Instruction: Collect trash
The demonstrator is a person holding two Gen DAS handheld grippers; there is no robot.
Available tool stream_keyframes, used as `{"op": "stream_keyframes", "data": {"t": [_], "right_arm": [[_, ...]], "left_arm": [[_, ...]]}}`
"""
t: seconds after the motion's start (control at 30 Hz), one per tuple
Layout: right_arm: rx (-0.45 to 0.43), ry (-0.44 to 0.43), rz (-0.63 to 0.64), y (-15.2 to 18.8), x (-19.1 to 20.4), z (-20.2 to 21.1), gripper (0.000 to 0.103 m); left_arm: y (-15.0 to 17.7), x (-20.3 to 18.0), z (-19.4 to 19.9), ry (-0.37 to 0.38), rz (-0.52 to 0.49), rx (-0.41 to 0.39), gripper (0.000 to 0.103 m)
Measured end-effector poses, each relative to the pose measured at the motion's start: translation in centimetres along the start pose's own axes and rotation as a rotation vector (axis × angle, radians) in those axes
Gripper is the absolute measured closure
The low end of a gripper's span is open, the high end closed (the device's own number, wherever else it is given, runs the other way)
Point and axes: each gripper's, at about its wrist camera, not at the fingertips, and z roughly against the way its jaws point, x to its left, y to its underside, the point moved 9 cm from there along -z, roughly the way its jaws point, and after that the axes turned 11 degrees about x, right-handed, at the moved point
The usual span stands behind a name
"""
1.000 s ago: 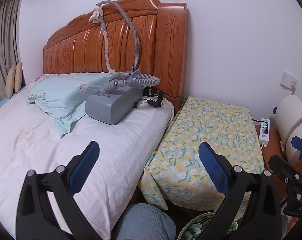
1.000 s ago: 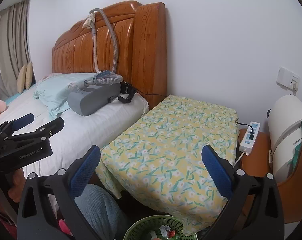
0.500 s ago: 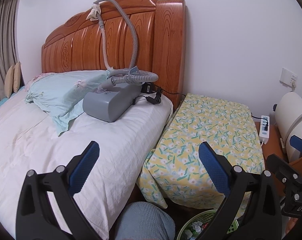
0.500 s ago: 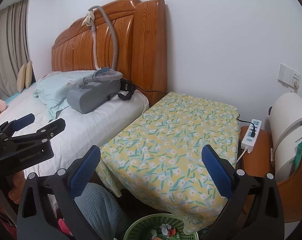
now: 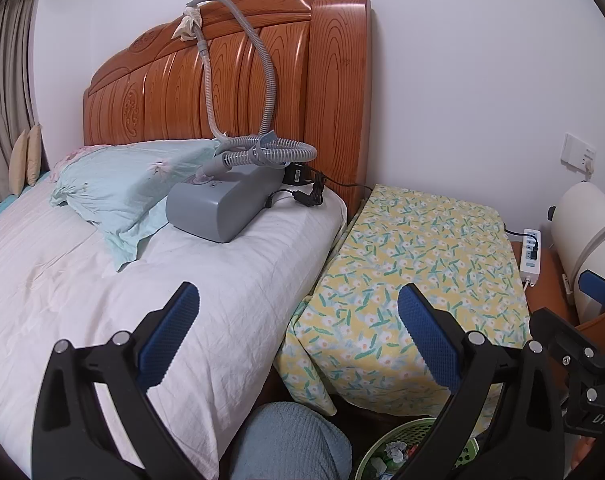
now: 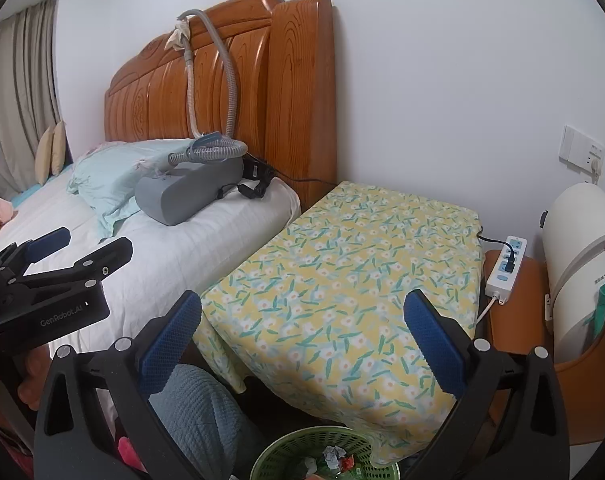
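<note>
Both grippers hung in the air near the yellow floral-covered table (image 6: 354, 276), and neither held a thing. The left gripper (image 5: 298, 320) had its blue-padded fingers spread wide, aimed between the white bed (image 5: 142, 300) and that table. The right gripper (image 6: 302, 326) was spread just as wide, pointed over the table's near corner. Down below the table's front edge sat the green basket (image 6: 286, 446), with crumpled trash (image 6: 334, 458) lying inside it. A grey machine (image 6: 182, 192) with a ribbed hose (image 6: 228, 76) rested on the bed left of the table; a white power strip (image 6: 506, 268) lay just right of it.
</note>
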Motion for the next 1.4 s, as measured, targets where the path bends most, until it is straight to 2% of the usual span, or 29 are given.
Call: {"op": "stream_keyframes", "data": {"t": [1.4], "right_arm": [[0.012,0.002,0.005,0.23,0.18,-0.62,0.003]], "left_arm": [[0.11,0.13,-0.14,0.005,0.009,0.005,0.008]]}}
